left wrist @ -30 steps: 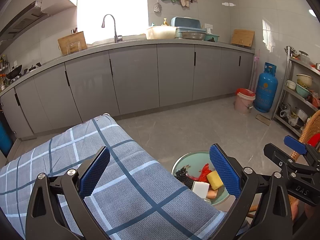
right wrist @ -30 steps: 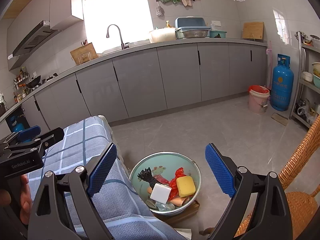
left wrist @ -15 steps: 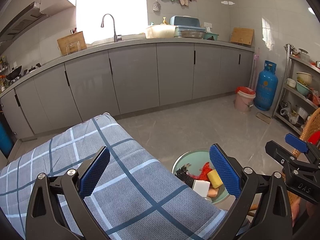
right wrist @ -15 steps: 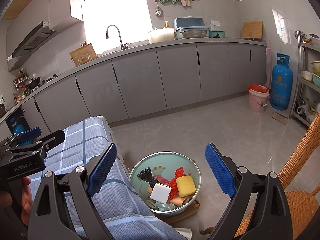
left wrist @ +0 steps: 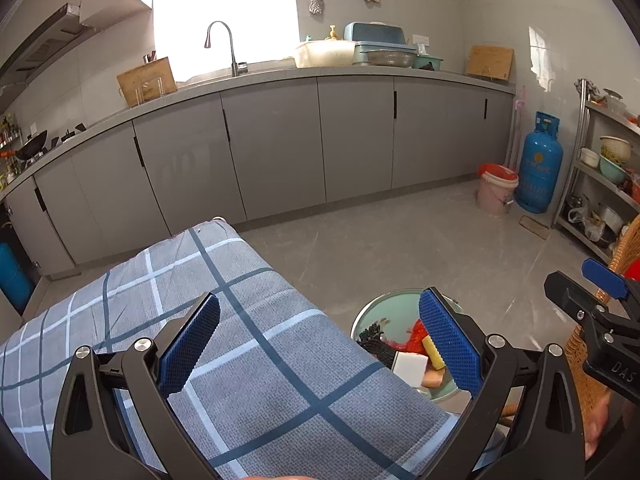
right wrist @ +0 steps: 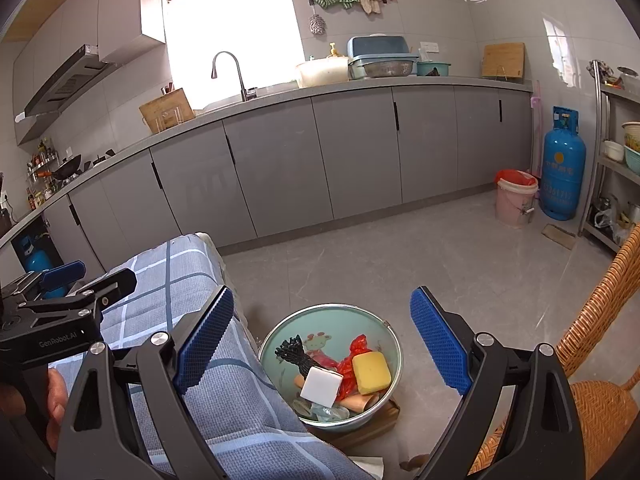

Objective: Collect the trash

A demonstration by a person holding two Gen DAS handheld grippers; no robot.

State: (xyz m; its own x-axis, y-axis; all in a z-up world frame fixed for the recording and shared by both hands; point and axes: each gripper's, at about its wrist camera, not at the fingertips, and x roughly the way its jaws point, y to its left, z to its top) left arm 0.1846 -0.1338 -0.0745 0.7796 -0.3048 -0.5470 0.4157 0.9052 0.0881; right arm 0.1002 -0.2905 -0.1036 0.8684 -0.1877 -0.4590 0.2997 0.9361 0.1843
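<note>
Left tongs (left wrist: pixel 320 340): released, empty, over plaid cloth (left wrist: pixel 248 344);
Right tongs (right wrist: pixel 322 344): released, above basin (right wrist: pixel 394 344);
Basin: sponge (right wrist: pixel 372 372), white block (right wrist: pixel 322 386)

Left wrist view: we see the pale green round basin (left wrist: pixel 374 312) half hidden by the blue-checked grey cloth (left wrist: pixel 248 344) | wicker chair (left wrist: pixel 628 248) cut off.

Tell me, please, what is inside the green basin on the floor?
The basin holds a yellow sponge, a white block, red plastic and a black brush. Whatever lies beneath them is covered.
</note>
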